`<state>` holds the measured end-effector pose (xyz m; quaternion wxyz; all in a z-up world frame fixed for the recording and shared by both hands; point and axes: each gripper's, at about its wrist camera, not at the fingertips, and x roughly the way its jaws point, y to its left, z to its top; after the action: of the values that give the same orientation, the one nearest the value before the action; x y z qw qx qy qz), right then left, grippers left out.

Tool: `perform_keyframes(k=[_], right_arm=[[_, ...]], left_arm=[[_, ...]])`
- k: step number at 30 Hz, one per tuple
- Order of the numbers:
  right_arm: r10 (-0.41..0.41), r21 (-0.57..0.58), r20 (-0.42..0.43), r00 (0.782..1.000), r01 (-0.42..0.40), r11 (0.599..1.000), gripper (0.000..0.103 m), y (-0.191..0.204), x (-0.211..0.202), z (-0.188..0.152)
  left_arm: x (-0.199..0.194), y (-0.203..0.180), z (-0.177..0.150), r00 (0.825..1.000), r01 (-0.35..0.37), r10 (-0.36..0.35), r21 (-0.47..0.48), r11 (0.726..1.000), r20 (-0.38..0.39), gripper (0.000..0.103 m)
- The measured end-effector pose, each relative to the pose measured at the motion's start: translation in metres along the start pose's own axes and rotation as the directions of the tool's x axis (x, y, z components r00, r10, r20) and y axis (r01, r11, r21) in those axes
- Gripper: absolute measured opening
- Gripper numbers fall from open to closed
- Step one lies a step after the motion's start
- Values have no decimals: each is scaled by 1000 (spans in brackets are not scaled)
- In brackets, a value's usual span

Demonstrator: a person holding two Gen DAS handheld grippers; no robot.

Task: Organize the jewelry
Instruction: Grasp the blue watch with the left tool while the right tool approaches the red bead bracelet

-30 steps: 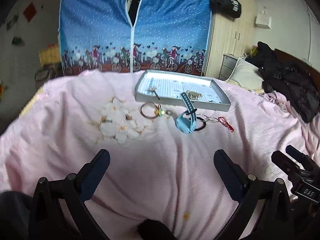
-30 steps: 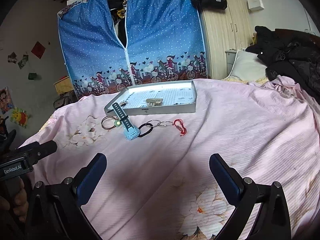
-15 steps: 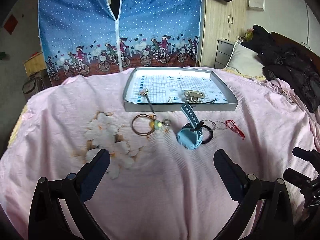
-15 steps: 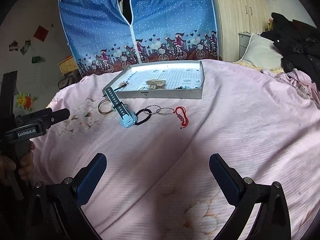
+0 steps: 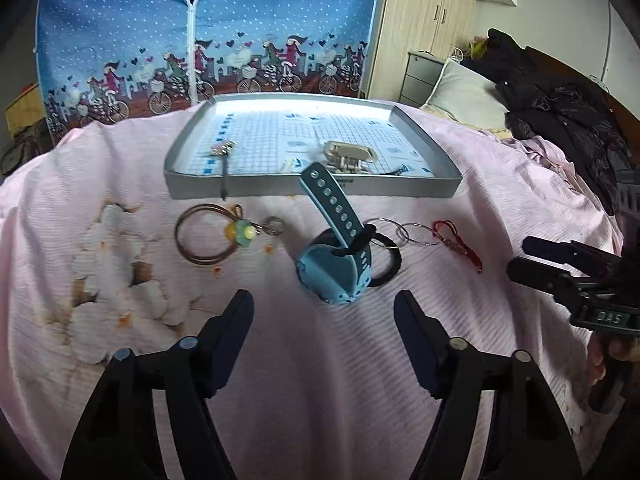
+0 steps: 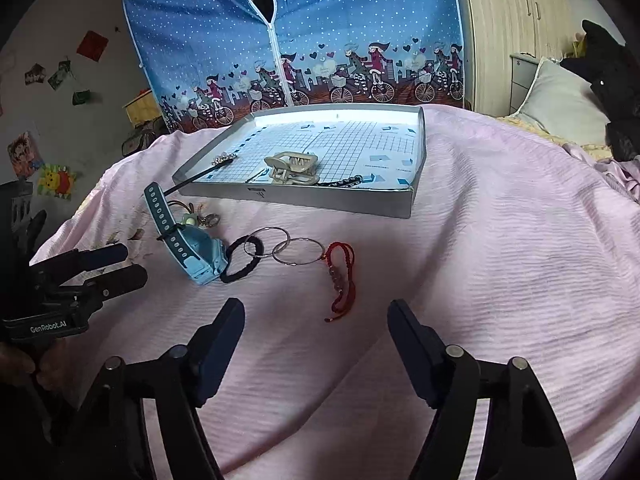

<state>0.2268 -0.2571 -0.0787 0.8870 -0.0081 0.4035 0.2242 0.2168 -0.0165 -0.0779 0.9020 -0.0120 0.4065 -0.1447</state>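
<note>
Left wrist view: the blue watch (image 5: 336, 268) lies on the pink bedspread (image 5: 120, 360) just ahead of the left gripper (image 5: 323, 312), its strap standing up toward the tray.
Black hair tie (image 5: 388, 260): touching the watch on its right, overlapped by the first of two thin silver rings (image 5: 418, 234).
Red cord bracelet (image 5: 458, 242): at the far end of the silver rings, right of them.
Brown bangle (image 5: 200, 236): left of the watch, apart from it, with a small yellow-green charm (image 5: 240, 232) and a key ring at its right edge.
Grey tray (image 5: 312, 190): beyond the row of jewelry, holding a beige hair claw (image 5: 350, 156) and a hairpin (image 5: 224, 156) whose stem hangs over the front wall.
Left gripper: jaws spread wide, holding nothing, above bare bedspread.
Right gripper (image 6: 316, 322): jaws spread wide and empty, with the red cord bracelet (image 6: 340, 276) just ahead between its fingers.
Behind: a blue fabric wardrobe (image 5: 208, 32) with a bicycle print.
</note>
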Motion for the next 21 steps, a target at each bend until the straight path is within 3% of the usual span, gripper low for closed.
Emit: perform_keyframes(k=[2, 10, 15, 21], right_arm=[[-1, 5, -13, 1000, 1, 1000, 56, -3, 9, 1], [13, 18, -29, 999, -12, 1000, 44, -7, 34, 5], [4, 21, -38, 999, -3, 1000, 36, -10, 46, 12], [-32, 27, -112, 993, 35, 999, 29, -13, 66, 9]], left_arm=[[9, -1, 1, 1000, 26, -26, -1, 1000, -17, 54], [29, -8, 3, 998, 48, -47, 27, 999, -43, 25], [29, -13, 5, 997, 70, -70, 37, 997, -18, 16], [33, -10, 7, 996, 92, -91, 16, 996, -19, 5]])
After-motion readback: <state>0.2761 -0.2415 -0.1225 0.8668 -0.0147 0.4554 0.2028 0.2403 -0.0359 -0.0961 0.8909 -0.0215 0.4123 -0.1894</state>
